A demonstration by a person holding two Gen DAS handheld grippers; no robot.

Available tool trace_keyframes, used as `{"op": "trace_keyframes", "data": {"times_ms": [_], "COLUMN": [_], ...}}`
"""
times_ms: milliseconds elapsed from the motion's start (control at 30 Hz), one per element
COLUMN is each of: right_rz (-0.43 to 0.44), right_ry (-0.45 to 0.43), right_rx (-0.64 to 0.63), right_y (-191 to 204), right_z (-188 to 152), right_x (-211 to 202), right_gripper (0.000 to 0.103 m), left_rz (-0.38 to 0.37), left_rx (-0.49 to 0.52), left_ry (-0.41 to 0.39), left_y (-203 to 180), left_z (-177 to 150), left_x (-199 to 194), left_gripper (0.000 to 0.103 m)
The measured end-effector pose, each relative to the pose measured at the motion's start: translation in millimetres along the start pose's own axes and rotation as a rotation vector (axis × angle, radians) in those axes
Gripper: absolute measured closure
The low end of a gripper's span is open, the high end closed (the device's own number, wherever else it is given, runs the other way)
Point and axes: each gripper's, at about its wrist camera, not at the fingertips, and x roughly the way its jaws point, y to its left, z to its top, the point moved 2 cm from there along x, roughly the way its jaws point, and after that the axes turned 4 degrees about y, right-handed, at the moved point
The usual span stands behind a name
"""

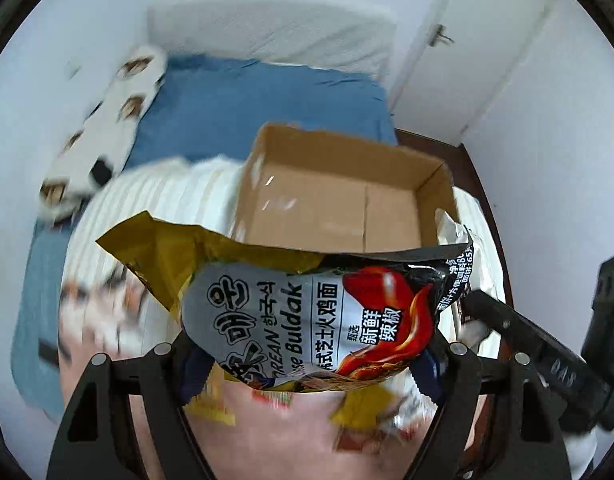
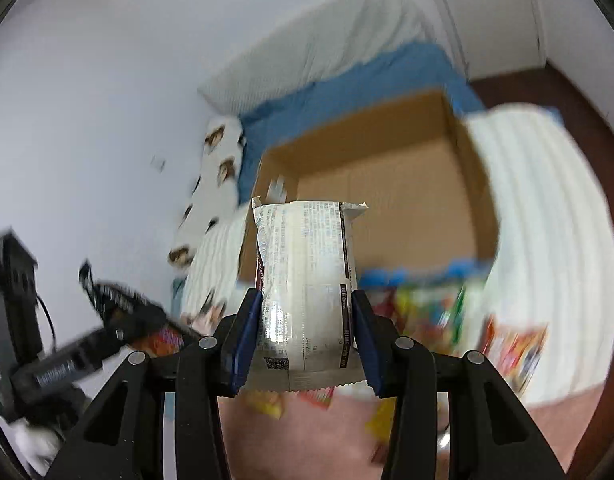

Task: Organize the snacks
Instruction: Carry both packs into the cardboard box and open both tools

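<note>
Each tool (image 1: 307, 364) (image 2: 303, 336) clamping a snack pack, open cardboard box (image 2: 387, 184) just beyond

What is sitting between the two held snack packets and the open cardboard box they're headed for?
Nothing visible. The right gripper holds a silver packet and the left gripper holds a Buldak noodle packet, both in front of the cardboard box. Its top is open, and the part of its inside in view looks bare.

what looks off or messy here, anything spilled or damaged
Nothing looks spilled or damaged. The left gripper holds a Buldak noodle packet, the right gripper a silver snack packet, both before the cardboard box. Loose snack packets lie scattered, blurred, on the bed.
</note>
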Motion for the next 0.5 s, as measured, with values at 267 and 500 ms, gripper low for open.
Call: {"op": "trace_keyframes", "data": {"times_ms": [267,500], "right_rz": [-0.155,-0.256], "right_ry": [-0.026,0.053], "right_rx": [0.009,-0.012], "right_y": [-23,-43], "right_z": [67,87], "right_x": [56,137], "right_gripper": [0.056,0.056], "left_rz": [-0.022,-0.022], "left_rx": [0.086,0.108], "left_ry": [0.225,0.410], "left_y": [-25,-28], "left_z": [112,140], "left_x": [111,204], "left_gripper": [0.023,0.023]}}
